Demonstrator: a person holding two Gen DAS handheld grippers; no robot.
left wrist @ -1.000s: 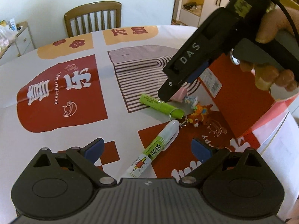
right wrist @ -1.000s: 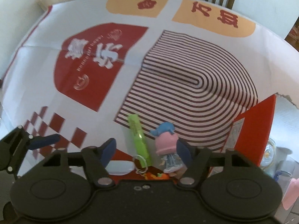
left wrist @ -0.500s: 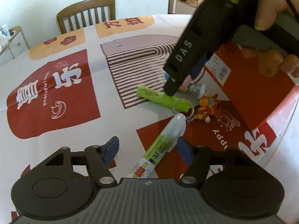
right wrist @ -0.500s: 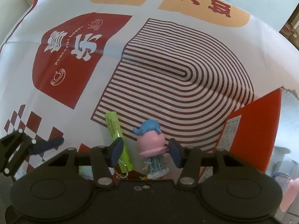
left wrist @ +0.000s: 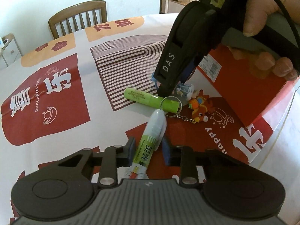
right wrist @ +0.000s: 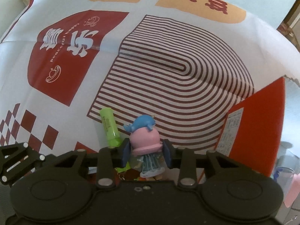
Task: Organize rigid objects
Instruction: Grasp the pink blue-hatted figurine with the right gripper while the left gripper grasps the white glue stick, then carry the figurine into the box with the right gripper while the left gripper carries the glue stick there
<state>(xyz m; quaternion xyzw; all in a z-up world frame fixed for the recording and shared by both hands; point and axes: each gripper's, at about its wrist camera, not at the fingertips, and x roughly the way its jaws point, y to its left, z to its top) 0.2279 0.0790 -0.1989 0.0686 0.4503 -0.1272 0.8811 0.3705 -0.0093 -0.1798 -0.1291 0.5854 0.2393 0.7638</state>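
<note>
right gripper [right wrist: 146, 152] clamping figurine [right wrist: 145, 140], left gripper [left wrist: 148, 150] around marker [left wrist: 150, 140]

1. Your white glue pen with green label [left wrist: 148, 144] lies flat, slanted, between blue pads.
2. Your lime-green cylindrical tube [left wrist: 150, 100] lies flat.
3. Your pink-hatted, blue-topped figurine [right wrist: 146, 142] stands upright.
4. Your orange dragon keychain charm [left wrist: 199, 108] lies beside the red cardboard box [left wrist: 249, 86].

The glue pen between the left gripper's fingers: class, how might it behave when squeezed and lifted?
The glue pen looks like a rigid round tube, so it probably won't bend. Its smooth barrel might slip or roll. Gripped near one end, its capped tip may droop.
</note>
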